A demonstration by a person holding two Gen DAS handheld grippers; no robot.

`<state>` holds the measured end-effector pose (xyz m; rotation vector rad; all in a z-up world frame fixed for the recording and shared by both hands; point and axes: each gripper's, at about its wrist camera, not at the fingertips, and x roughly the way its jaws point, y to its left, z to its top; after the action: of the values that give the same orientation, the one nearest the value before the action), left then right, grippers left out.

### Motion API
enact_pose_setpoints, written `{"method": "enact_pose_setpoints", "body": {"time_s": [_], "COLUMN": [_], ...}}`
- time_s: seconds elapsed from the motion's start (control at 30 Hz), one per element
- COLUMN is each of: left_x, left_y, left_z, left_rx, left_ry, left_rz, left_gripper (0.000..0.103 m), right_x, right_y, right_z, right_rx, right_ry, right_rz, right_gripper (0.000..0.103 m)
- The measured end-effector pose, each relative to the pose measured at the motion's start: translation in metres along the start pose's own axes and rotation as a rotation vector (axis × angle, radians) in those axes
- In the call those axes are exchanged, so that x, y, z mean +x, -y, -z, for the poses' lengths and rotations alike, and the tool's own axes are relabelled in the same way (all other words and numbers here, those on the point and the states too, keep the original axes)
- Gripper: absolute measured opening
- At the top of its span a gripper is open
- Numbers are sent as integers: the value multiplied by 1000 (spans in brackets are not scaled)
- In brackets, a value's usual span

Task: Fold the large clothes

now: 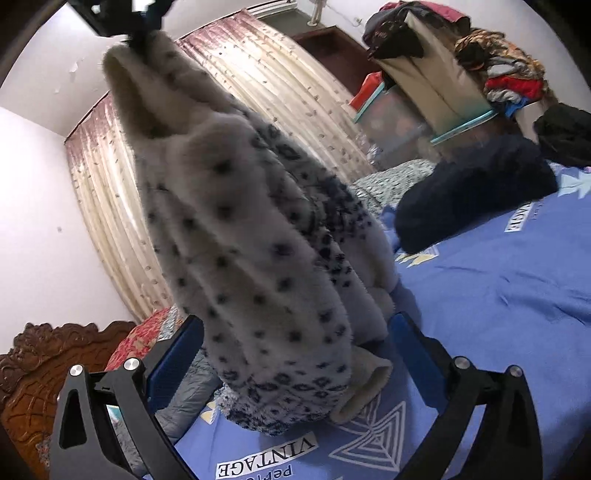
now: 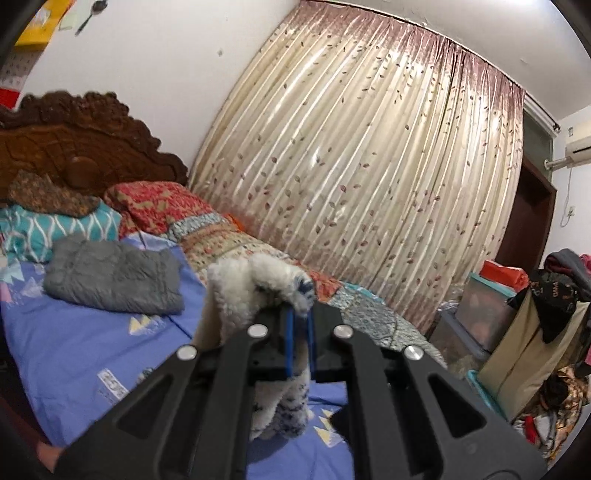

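A fluffy white garment with dark spots (image 1: 251,236) hangs in the air over the bed, its lower end resting on the blue sheet (image 1: 498,295). My right gripper (image 2: 300,325) is shut on the garment's top edge (image 2: 258,280); it also shows at the top of the left wrist view (image 1: 142,33). My left gripper (image 1: 295,350) is open, its blue pads (image 1: 177,354) on either side of the garment's lower part, not closed on it.
A dark navy garment (image 1: 472,192) lies on the bed to the right. A folded grey garment (image 2: 110,273) and pillows (image 2: 159,206) lie near the carved headboard (image 2: 74,144). Curtains (image 2: 369,166) line the far side. Storage boxes (image 2: 484,310) and clothes piles (image 1: 495,70) stand beyond.
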<state>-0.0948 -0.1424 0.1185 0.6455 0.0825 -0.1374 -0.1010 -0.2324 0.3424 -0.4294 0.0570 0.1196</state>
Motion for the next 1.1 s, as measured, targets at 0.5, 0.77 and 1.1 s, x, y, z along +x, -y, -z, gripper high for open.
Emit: {"method": "enact_pose_setpoints", "body": {"time_s": [0.5,0.77,1.1], "left_x": [24,13,5], "left_y": [-62,-139,-281], "left_z": [-2,9,-29], "left_rx": [-209,-394,-651], "left_ry": [-4,-70,50], "left_rz": [-180,-31,-61], "left_gripper": [96,38,32], "right_x": [-47,-38,-86], "right_y": [23,45,69], "right_z": [-64,-59,-79], "right_rx": [-24,17,46], "right_ry": [149,114,195], "right_rz": [59,101,117], "right_gripper": [5,5,5]}}
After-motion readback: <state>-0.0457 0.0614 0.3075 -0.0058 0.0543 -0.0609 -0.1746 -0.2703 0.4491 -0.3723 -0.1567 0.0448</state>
